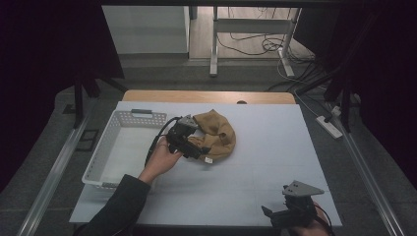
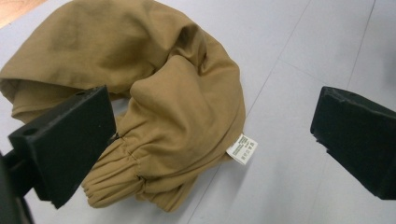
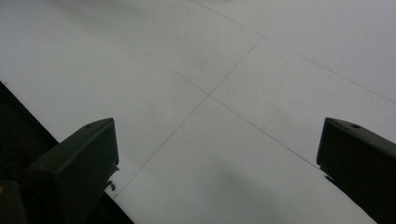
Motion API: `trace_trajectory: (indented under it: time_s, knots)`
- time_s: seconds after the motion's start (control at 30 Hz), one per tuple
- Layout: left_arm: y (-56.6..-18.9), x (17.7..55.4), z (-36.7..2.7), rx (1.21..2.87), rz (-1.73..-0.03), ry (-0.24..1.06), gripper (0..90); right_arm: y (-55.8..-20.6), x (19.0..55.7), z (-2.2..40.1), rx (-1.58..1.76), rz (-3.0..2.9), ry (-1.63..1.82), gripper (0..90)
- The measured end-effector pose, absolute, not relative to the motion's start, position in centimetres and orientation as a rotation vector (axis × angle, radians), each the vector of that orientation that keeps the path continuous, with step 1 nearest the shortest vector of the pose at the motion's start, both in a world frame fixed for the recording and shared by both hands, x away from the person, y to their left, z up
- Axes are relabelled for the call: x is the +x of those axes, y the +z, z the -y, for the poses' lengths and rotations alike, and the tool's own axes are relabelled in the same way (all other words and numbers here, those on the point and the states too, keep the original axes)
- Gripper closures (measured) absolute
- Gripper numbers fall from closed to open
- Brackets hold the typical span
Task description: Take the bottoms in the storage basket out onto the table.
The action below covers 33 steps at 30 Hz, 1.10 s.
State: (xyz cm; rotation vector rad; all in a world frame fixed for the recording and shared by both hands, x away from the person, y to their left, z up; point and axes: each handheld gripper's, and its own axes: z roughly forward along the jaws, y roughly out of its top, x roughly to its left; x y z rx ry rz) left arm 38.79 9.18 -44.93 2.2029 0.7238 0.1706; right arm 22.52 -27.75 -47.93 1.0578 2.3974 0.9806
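Note:
A crumpled tan garment [image 1: 215,133] with an elastic hem and a small white label [image 2: 242,149] lies near the middle of the white table. My left gripper [image 1: 196,152] hangs just over its near-left edge with the jaws wide open; in the left gripper view the cloth [image 2: 154,98] bulges between them, and the left jaw sits against the gathered hem. My right gripper [image 1: 275,216] rests low at the table's front right, open, with only bare table surface [image 3: 219,107] between its jaws.
A white perforated basket [image 1: 105,155] stands at the table's left, beside my left forearm. A wooden strip [image 1: 206,96] runs along the far edge. The table's front edge drops off dark beside my right gripper [image 3: 219,182].

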Motion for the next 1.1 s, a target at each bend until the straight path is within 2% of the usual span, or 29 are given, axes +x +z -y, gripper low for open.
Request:
trace_trajectory:
  time_s: [1.1]
  knots:
    - [-45.2, 36.6, -11.9, 2.174, -0.749, 0.152, 0.0, -47.8, 22.4, 27.8, 1.042, -2.399, 1.0, 0.0]
